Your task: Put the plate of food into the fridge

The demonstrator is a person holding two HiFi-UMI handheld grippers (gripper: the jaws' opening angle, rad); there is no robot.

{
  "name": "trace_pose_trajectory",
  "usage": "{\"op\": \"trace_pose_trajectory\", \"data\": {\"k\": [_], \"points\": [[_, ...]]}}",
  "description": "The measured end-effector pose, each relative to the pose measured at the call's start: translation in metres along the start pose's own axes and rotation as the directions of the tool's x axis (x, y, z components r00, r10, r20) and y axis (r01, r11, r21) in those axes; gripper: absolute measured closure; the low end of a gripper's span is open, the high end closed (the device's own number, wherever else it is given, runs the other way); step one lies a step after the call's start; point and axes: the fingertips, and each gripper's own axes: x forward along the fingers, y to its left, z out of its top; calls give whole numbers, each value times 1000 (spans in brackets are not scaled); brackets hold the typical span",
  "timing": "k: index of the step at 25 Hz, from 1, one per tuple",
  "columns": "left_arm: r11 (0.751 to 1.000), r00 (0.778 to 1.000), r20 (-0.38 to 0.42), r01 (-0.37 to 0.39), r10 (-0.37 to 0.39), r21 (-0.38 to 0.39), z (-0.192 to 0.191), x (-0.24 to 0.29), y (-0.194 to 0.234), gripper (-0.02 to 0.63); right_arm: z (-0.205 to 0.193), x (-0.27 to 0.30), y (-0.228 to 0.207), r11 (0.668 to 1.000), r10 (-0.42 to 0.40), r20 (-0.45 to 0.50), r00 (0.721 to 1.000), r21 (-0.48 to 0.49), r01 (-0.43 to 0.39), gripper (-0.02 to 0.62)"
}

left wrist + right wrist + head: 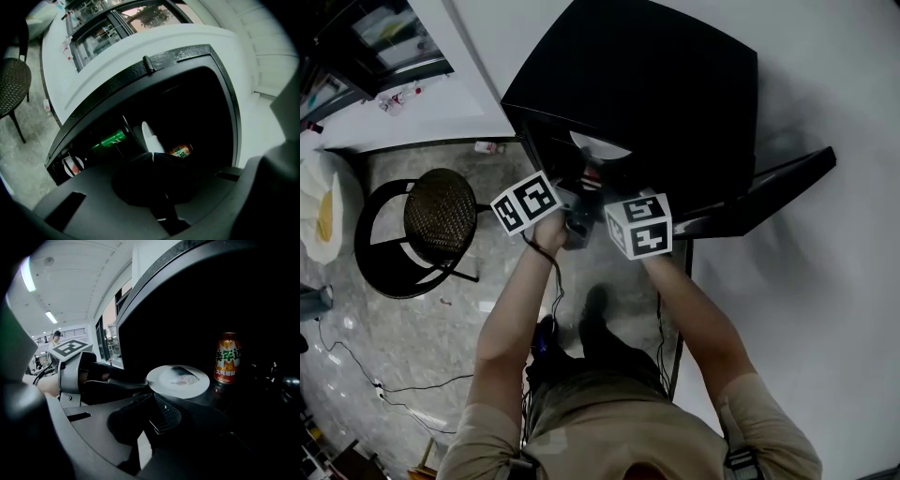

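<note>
Between the tips of the left gripper (152,154), which are clamped on its rim, the white plate (178,380) lies flat on a shelf inside the black fridge (675,84), reaching forward from those fingers into the dark interior. A pale piece of food (185,377) sits on it. Just beyond the plate's far side stands an orange can (228,357). The right gripper (152,399) has its fingers drawn narrow, tips together on nothing, just short of the plate's near edge. Left of the left fingers lies a green can (110,139).
</note>
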Motion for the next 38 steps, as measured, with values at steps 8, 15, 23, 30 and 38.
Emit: {"op": "trace_pose_trajectory", "data": {"k": [8, 15, 23, 30, 38], "points": [[1000, 999, 34, -17, 17, 21, 8, 7, 1, 585, -4, -4, 3, 999, 29, 2, 1000, 18, -29, 574], [999, 999, 38, -20, 19, 40, 11, 7, 4, 584, -10, -8, 1, 999, 32, 3, 999, 40, -32, 574], [977, 986, -167, 61, -26, 206, -25, 5, -17, 584, -15, -19, 5, 995, 25, 1, 1000, 93, -25, 574], [973, 984, -175, 59, -20, 221, -26, 15, -24, 584, -19, -29, 2, 994, 0, 5, 1000, 114, 0, 574], [988, 990, -138, 54, -34, 144, -17, 18, -18, 589, -17, -37, -4, 993, -8, 10, 1000, 119, 7, 574]]}}
